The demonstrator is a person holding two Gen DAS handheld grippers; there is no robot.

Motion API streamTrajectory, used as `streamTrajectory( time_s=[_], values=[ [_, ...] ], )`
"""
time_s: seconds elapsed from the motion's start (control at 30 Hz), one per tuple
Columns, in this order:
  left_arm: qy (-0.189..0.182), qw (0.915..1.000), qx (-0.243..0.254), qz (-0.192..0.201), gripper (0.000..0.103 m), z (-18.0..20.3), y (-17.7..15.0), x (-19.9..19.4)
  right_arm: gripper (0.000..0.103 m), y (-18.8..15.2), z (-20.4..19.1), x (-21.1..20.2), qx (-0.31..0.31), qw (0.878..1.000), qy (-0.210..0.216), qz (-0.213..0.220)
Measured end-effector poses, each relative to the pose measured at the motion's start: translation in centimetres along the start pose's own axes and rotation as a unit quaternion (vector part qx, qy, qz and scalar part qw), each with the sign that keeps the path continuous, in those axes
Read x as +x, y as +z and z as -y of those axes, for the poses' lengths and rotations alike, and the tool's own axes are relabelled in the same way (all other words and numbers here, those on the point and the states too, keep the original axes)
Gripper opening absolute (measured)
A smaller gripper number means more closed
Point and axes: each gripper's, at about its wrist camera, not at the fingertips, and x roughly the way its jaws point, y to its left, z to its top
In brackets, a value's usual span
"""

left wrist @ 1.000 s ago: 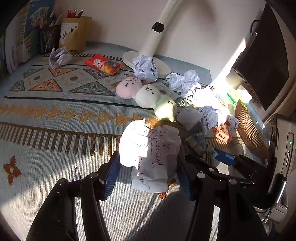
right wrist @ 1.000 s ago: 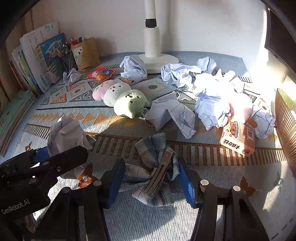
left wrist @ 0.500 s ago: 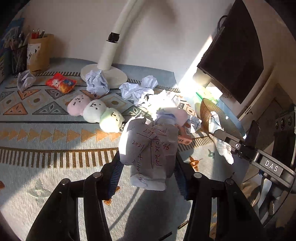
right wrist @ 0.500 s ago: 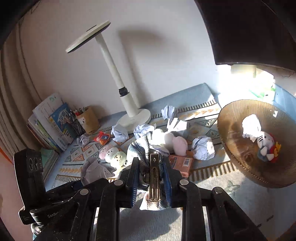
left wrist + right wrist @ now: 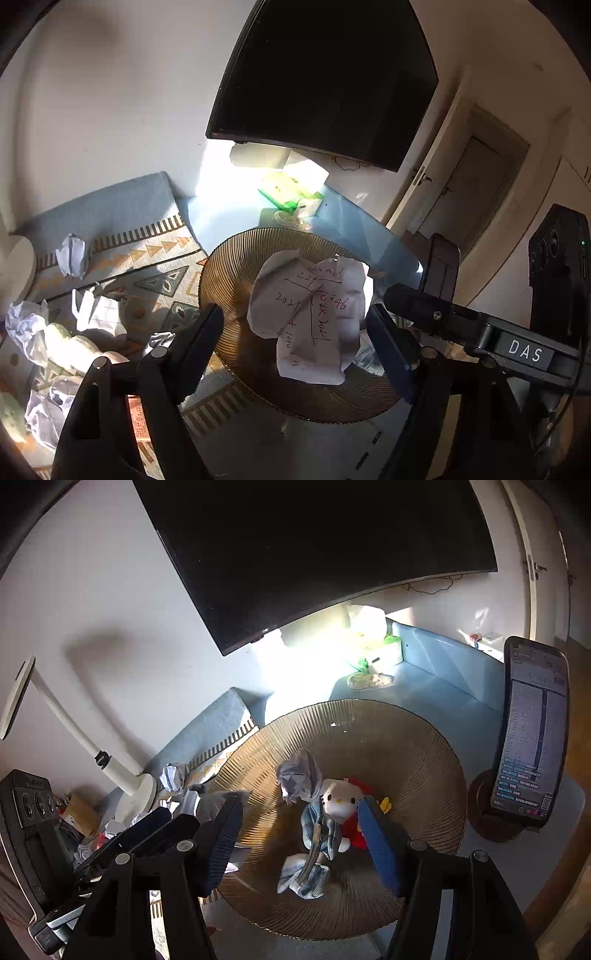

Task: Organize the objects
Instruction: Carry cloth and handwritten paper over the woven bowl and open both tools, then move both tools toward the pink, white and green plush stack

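Strong sunlight enters low beneath the dark screen [image 5: 314, 554], burning out the wall and bench there to white glare. The ribbed bowl [image 5: 406, 746] glints; hard shadows fall across the rug [image 5: 155, 266]. Fisheye bending curves all edges, corners are vignetted black. Focus is sharp, slight motion blur.

Tabletop [image 5: 443, 686], pale blue, partly covered by a patterned mat [image 5: 155, 240]. On the bare part: ribbed amber bowl [image 5: 424, 746], green packet [image 5: 284, 192], phone stand [image 5: 491, 812]. On the mat: white lamp base [image 5: 136, 794], crumpled paper balls [image 5: 72, 254], pale plush toys [image 5: 70, 347], orange box [image 5: 138, 413], pen holder [image 5: 79, 808]. Bowl overlaps the mat's edge.
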Motion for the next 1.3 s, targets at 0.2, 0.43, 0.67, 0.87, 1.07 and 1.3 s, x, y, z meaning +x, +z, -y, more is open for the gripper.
streamTrajectory(
  time_s=[0.2,0.43,0.67,0.87,1.07,1.3],
  values=[
    [0.004,0.9994,-0.033,0.001,0.086,-1.6,-1.7,-2.0,0.064,-0.9,-0.4,-1.8,0.003,0.999,0.036,0.018],
    [0.083,0.9909,-0.069,0.080,0.086,-5.3,-6.8,-12.4,0.065,-5.1,-10.8,-3.1,-0.105,0.982,0.153,0.028],
    [0.246,0.9538,-0.134,0.107,0.086,-13.4,-12.6,-20.4,0.065,-12.4,-18.8,2.6,-0.186,0.964,0.189,-0.014],
    [0.327,0.9168,-0.198,0.117,0.086,-19.2,-16.7,-20.5,0.065,-16.3,-19.7,8.5,-0.209,0.967,0.141,-0.045],
    [0.273,0.9239,-0.246,0.107,0.087,-21.1,-17.4,-20.8,0.068,-16.3,-20.0,9.6,-0.219,0.965,0.129,-0.062],
    [0.250,0.9216,-0.276,0.110,0.087,-21.9,-18.0,-21.0,0.087,-16.6,-20.4,9.4,-0.234,0.963,0.122,-0.054]
  ],
)
